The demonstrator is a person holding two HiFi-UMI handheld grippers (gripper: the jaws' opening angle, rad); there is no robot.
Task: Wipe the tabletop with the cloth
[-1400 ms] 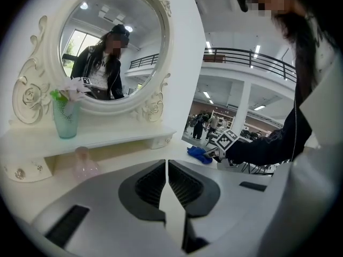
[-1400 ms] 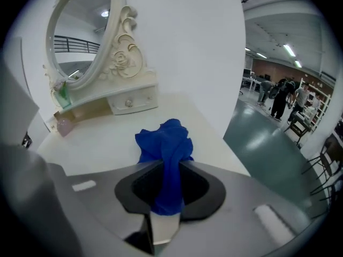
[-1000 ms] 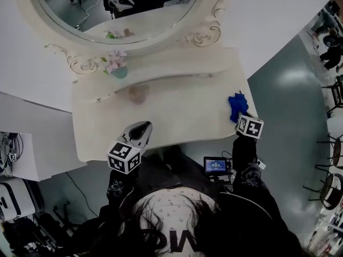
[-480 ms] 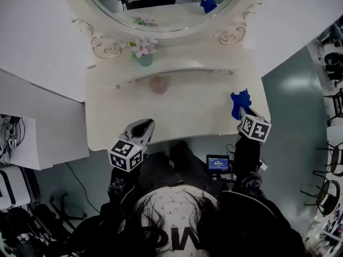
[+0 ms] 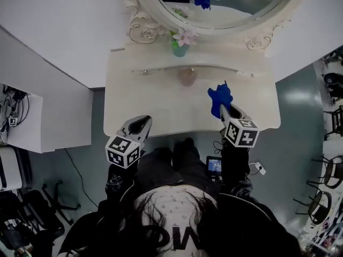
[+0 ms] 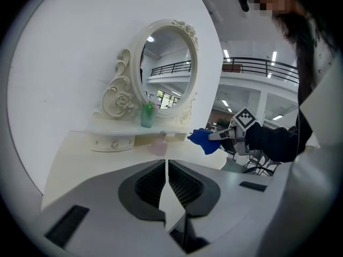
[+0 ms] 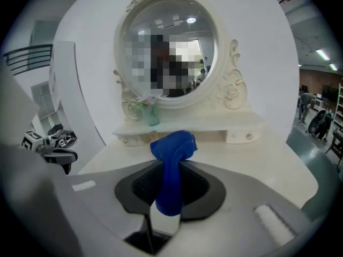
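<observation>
A: Checking grip first. Reading the right claw (image 7: 170,190) as clenched on the blue cloth (image 7: 172,155), pinched low between the jaws.

B: Agreed. Logging the long axis of the cloth as in line with the jaws, with the free wad bunched past the tips and pointing to 12 o'clock, toward the mirror (image 5: 225,4).

A: And the left claw (image 6: 166,182)?

B: Pressed together on nothing. Parked at the near edge of the surface (image 5: 161,103), about 8 o'clock from the cloth and well apart from it.

A: Placing the cloth over the right half of the surface. Looks lifted rather than pressed flat in the left gripper view; unable to prove contact either way.

B: Judging the coming move to turn on exactly that. Most bare surface lying below the wad and out toward 9 o'clock. Probably calls for lowering first, then sweeping toward 9 o'clock with the wad leading.

A: Flagging a small pink object (image 5: 186,76) near the cloth at roughly 10 o'clock, and a green vase of flowers (image 5: 180,48) on the raised shelf beyond, at about 11 o'clock. Worth keeping the sweep on the near side of both.

B: Assigning the wipe to the right claw as the nearer, and the only one loaded.
</observation>
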